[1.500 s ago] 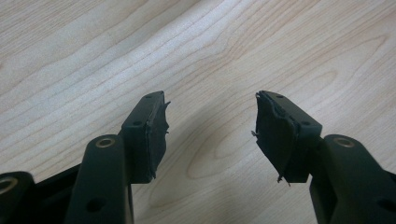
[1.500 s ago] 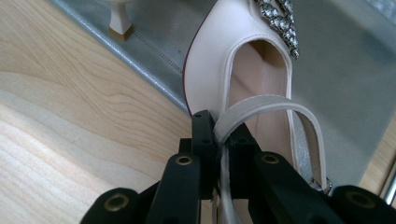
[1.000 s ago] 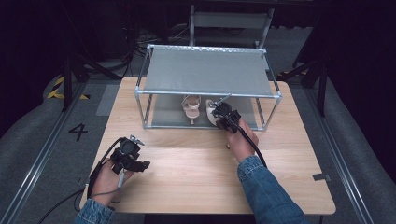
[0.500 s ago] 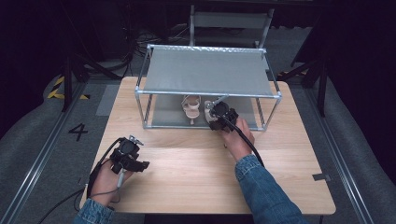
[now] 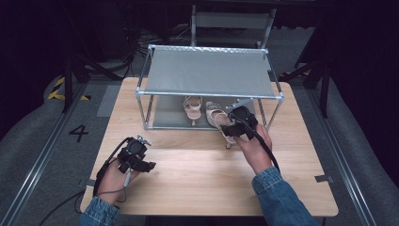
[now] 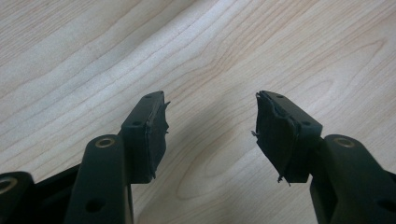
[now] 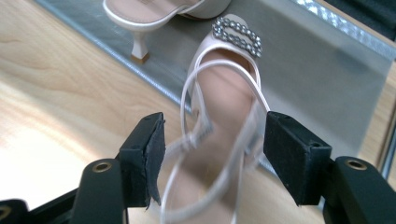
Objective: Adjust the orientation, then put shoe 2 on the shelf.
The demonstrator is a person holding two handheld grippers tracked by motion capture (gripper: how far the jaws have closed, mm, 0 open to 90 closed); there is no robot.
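Right gripper (image 7: 210,140) is sitting with jaws apart around the heel straps of the pale sandal (image 7: 224,93), which is lying half on the rack's lower shelf (image 7: 303,84). I'd be closing on both straps evenly. Left gripper (image 6: 210,126) is idling, jaws apart, over the table (image 6: 233,37)

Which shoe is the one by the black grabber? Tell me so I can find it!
Find the metal rack at the back of the wooden table, then look at its low shelf. Two pale heeled sandals are there; it is the sandal on the right, between the open jaws of the right gripper. Its heel end sticks out past the shelf's front edge, unlike the other sandal.
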